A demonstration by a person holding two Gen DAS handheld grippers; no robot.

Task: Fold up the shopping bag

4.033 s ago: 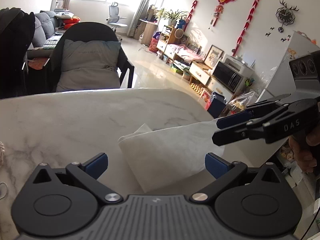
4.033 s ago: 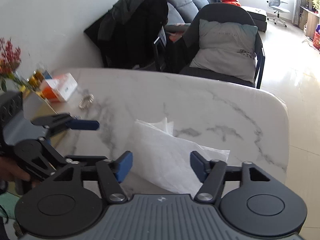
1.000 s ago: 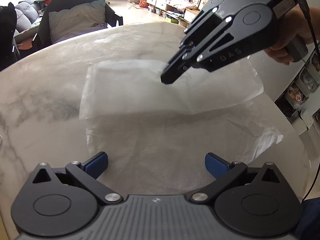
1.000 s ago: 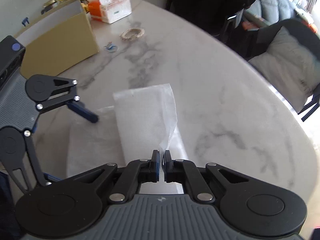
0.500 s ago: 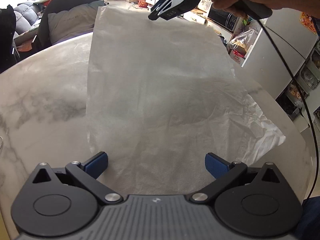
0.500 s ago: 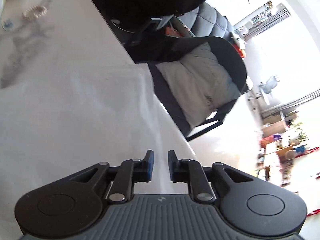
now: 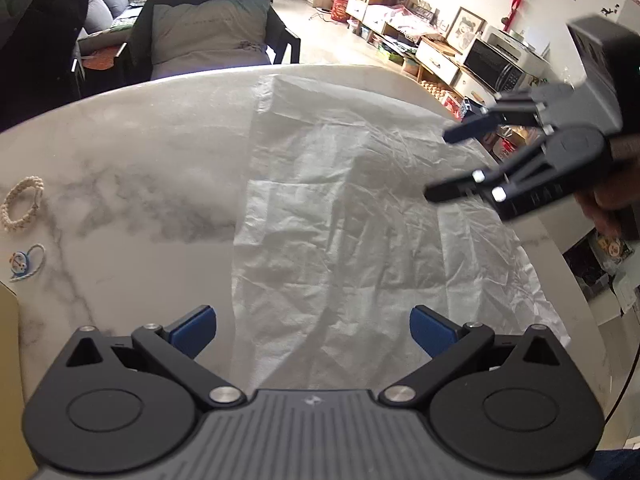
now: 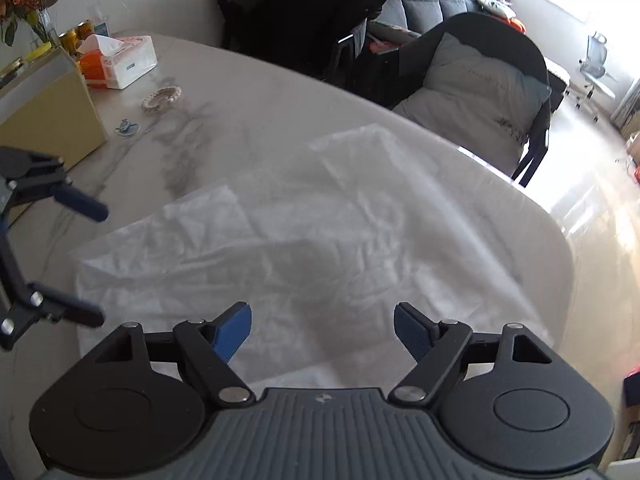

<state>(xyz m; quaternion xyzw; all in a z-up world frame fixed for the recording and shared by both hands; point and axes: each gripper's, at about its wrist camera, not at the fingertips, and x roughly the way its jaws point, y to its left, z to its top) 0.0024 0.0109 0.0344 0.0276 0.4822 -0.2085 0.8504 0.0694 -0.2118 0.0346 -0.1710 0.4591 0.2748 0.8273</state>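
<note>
Bag's down flat. The white shopping bag (image 7: 360,216) lies spread over the marble bench (image 7: 140,152), crinkled all over, long axis running away from me, far end close to the bench edge by the chair w/ the grey cushion (image 7: 208,32). Near right corner is ragged and reaches the bench rim.

My left claw (image 7: 313,330) is wide open, blue pads apart, nothing between them, hovering over the near end of the bag. Can't tell if the tips touch the fabric.

My right claw (image 8: 322,326) is open too, pads spread, empty, above the bag's right side. From the left cam I see it (image 7: 460,160) off to the right, fingers parted one above the other, over the bag's right edge, my hand (image 7: 612,208) wrapped round the handle.

From the right cam the bag (image 8: 320,240) looks translucent, w/ a fold ridge across the middle and a grey shadow on it. Left claw (image 8: 86,264) shows at the frame's left, fingers parted, over the bag's left edge.

Other stuff on the bench, well clear of the bag: woven rope ring (image 7: 22,204), small blue charm on a cord (image 7: 22,264), tissue box (image 8: 120,60), tan cardboard box (image 8: 44,108).
</note>
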